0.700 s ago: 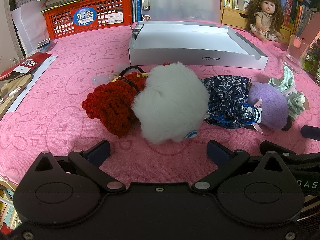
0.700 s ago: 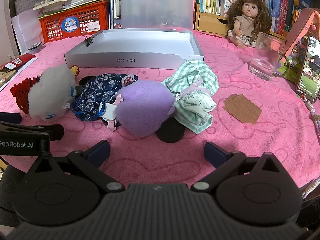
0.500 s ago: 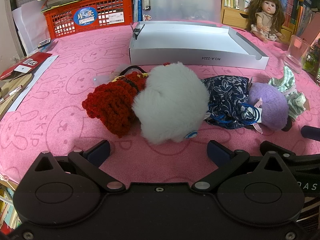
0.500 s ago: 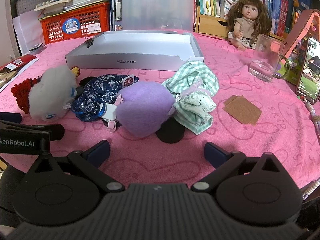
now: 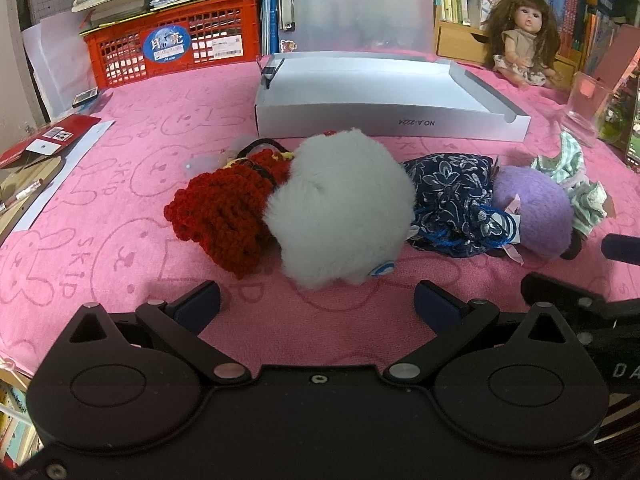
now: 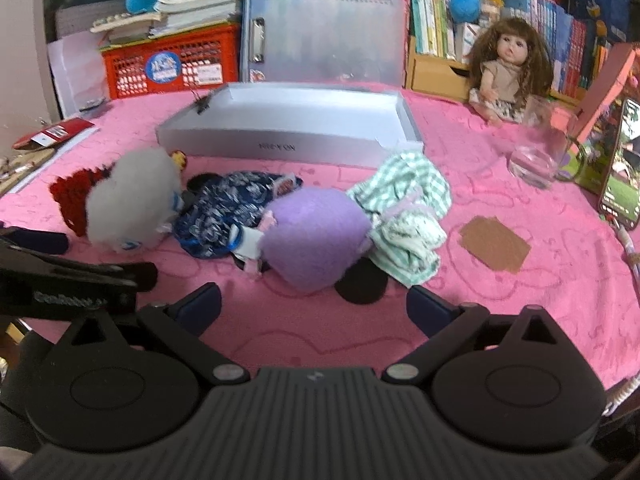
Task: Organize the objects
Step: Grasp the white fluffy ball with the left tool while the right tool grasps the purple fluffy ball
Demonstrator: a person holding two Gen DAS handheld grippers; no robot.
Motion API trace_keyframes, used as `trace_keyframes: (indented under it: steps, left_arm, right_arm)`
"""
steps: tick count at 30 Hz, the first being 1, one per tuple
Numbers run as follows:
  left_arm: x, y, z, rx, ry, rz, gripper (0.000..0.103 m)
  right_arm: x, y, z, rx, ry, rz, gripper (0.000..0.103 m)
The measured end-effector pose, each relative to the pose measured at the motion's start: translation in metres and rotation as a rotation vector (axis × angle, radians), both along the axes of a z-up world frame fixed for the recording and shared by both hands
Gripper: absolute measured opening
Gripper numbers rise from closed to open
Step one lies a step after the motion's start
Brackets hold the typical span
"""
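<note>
The soft objects are all sitting in a messy row on the pink surface (image 5: 120, 152), so basically nothing is organized yet. Nearest the left hand-held gripper (image 5: 318, 298), which has its jaws spread wide with nothing between them, is the white fluffy ball (image 5: 340, 212), touching the red knitted piece (image 5: 224, 212). The right hand-held gripper (image 6: 314, 302) is just as wide apart and empty, facing the purple fuzzy ball (image 6: 316, 236). Either side of that ball are the navy floral pouch (image 6: 224, 208) and the green checked cloth (image 6: 404, 216).

Behind them the white box (image 5: 384, 120) looks empty, so probably everything still has to go in there, just a guess though.

Readable stuff: the towel says "SKIP" by the bunny drawings, the box front reads "NO.A-2224" upside down, and the red crate (image 5: 176, 48) sticker only shows characters too small to read for sure.
</note>
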State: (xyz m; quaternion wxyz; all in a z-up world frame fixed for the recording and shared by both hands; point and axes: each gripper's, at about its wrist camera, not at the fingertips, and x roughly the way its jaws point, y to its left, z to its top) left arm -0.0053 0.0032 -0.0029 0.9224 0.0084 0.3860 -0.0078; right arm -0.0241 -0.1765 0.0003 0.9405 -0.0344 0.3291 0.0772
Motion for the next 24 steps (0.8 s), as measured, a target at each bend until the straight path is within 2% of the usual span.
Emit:
trace_keyframes:
  steps: [3,8,12,18,24]
  left_arm:
    - [0.0,-0.002,0.004,0.017,0.004,-0.012,0.102]
    - [-0.01,-0.005,0.018,0.054,-0.099,-0.033,0.091]
    - [-0.015,-0.003,0.03,0.018,-0.162,-0.046,0.076]
    - [-0.021,0.004,0.041,-0.056,-0.207,-0.071,0.064]
    - [-0.026,0.0,0.046,-0.06,-0.239,-0.118,0.06]
  right_arm:
    - [-0.003,0.001,0.005,0.01,-0.023,0.011,0.095]
    - [-0.002,-0.001,0.01,0.023,-0.043,0.003,0.083]
    - [0.002,-0.004,0.012,0.024,-0.043,-0.006,0.074]
    - [0.008,-0.005,0.015,0.013,-0.057,-0.014,0.072]
    - [0.016,-0.003,0.016,0.005,-0.067,-0.012,0.072]
